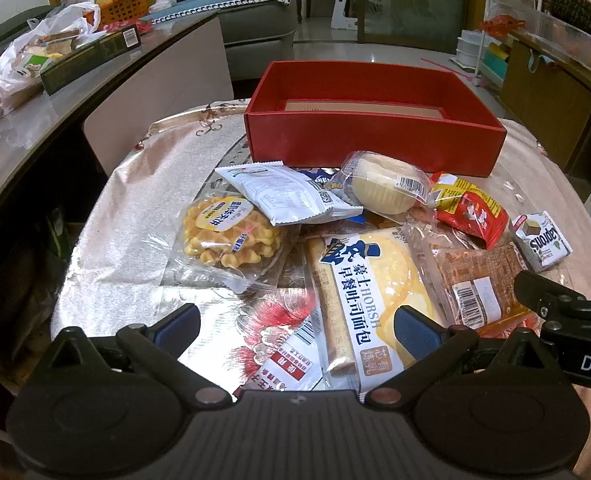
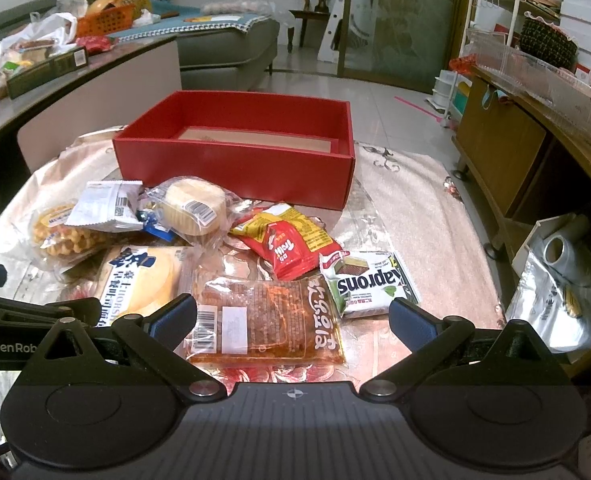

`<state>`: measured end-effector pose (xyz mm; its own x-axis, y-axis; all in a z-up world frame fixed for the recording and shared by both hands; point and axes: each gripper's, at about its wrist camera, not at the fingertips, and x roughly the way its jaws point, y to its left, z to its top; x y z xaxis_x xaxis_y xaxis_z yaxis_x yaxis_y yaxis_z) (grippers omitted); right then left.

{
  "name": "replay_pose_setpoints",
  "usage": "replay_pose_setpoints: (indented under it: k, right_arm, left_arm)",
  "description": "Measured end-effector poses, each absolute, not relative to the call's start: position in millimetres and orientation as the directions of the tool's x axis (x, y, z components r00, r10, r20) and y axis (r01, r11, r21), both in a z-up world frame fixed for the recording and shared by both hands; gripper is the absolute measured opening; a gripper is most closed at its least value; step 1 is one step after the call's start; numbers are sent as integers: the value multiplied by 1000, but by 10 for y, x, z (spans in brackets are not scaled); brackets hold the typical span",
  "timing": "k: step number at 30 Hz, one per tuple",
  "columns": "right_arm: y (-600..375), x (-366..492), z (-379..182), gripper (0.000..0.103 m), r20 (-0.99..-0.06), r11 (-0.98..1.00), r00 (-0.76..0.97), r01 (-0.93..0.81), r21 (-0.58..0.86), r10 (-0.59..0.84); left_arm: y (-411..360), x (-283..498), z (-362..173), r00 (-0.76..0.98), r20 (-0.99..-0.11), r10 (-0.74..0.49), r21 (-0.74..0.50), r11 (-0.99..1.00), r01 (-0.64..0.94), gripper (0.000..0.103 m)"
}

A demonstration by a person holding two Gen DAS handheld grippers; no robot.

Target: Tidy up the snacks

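An empty red box [image 1: 375, 142] [image 2: 235, 168] stands at the far side of the table. In front of it lies a pile of wrapped snacks: a waffle [image 1: 227, 236] [image 2: 61, 234], a white packet [image 1: 287, 196] [image 2: 103, 206], a round cake [image 1: 383, 186] [image 2: 193, 208], a yellow toast bread pack [image 1: 371, 284] [image 2: 143, 276], a red-yellow packet [image 1: 471, 208] [image 2: 291, 240], an orange-brown pack [image 1: 479, 280] [image 2: 263, 320] and a Kaprons wafer [image 1: 541, 242] [image 2: 369, 284]. My left gripper [image 1: 295, 328] hangs open above the toast bread. My right gripper [image 2: 293, 320] is open over the orange-brown pack.
The table wears a shiny flowered cloth [image 1: 135, 216] [image 2: 407, 208]. A counter [image 1: 35, 112] at the left carries bags, a dark box and an orange basket. At the right stand a wooden cabinet [image 2: 507, 152] and silver bags [image 2: 555, 300] beside the table.
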<state>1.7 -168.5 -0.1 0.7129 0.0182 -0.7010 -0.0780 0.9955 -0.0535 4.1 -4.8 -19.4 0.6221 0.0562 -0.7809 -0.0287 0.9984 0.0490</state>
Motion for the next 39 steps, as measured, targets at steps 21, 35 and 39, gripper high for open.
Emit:
replay_pose_setpoints:
  k: [21,35,39]
  right_arm:
    - [-1680,19,-19,103,-710,995,704,-81,-58,16]
    - [-1632,20,22,103,-711,994,703,-90,-70,14]
    - [-1589,30,39,103,-710,992,704,-101,-78,16]
  left_arm:
    - [-69,37,-196,622,-778,84,85,996,-29,98]
    - [-69,17,-172,644,-758,108,115,993,-30,98]
    - [-47,18,-155,651,-749,124,132,991,-36,98]
